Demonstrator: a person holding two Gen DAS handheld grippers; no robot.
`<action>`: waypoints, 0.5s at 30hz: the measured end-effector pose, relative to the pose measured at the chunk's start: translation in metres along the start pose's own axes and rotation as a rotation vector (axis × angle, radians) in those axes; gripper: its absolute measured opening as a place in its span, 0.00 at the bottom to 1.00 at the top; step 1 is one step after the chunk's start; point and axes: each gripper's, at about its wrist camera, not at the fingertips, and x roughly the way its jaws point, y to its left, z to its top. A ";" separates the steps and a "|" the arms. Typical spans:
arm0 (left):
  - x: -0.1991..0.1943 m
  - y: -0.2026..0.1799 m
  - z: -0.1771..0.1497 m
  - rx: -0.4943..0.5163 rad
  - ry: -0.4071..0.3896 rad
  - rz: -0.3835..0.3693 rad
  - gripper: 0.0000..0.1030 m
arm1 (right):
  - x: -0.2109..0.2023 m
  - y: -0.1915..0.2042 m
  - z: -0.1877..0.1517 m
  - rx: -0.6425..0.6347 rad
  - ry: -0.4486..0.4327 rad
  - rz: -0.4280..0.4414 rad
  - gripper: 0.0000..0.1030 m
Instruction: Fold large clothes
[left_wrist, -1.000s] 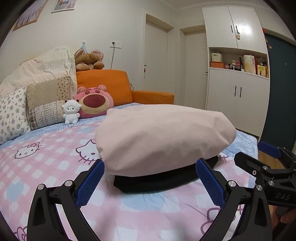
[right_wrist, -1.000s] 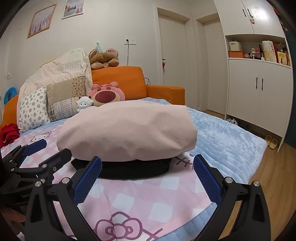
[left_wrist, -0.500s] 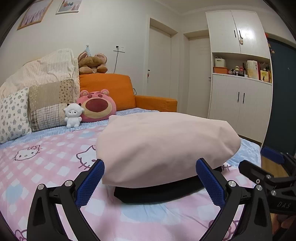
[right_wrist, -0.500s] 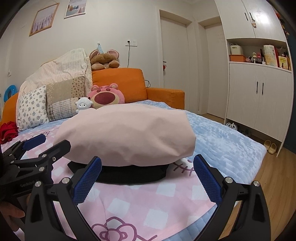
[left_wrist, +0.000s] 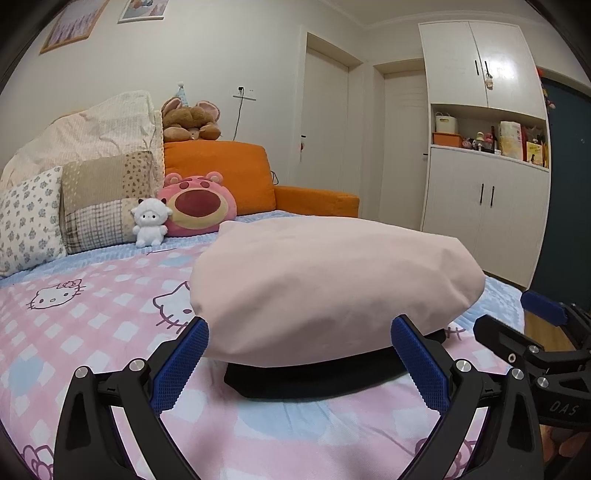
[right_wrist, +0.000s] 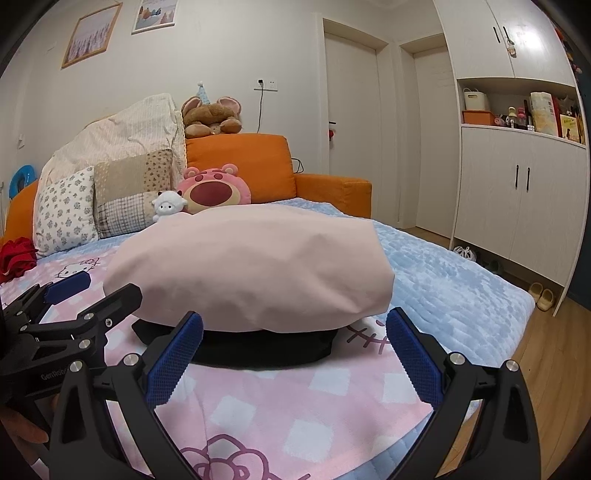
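A puffy pale pink folded garment (left_wrist: 332, 291) (right_wrist: 255, 269) lies on top of a folded black garment (left_wrist: 314, 380) (right_wrist: 266, 347) on the pink cartoon-cat bedspread (left_wrist: 92, 314). My left gripper (left_wrist: 299, 354) is open just in front of the stack, holding nothing. My right gripper (right_wrist: 295, 350) is open too, right before the same stack, empty. Each gripper also shows at the edge of the other's view: the right gripper (left_wrist: 532, 332) at the right, the left gripper (right_wrist: 74, 295) at the left.
Pillows (left_wrist: 107, 199), a pink bear plush (left_wrist: 199, 206) and a small white plush (left_wrist: 149, 221) sit at the bed's head against an orange headboard (left_wrist: 218, 173). A red cloth (right_wrist: 14, 254) lies at the left. White cupboards (right_wrist: 517, 192) and slippers (right_wrist: 541, 291) stand to the right of the bed.
Both grippers have drawn lower and a little closer to the stack, which now fills more of each view. Jaws stayed open; the garments did not move.
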 end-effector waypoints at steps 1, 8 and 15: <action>0.000 -0.001 0.000 0.005 0.002 0.002 0.97 | 0.001 0.000 0.000 -0.001 0.001 0.000 0.95; 0.002 -0.002 0.000 -0.008 -0.002 0.009 0.97 | 0.000 0.001 0.000 -0.008 0.001 -0.003 0.95; 0.003 -0.001 0.000 -0.013 -0.010 0.041 0.97 | 0.006 0.001 0.001 -0.007 0.002 -0.002 0.95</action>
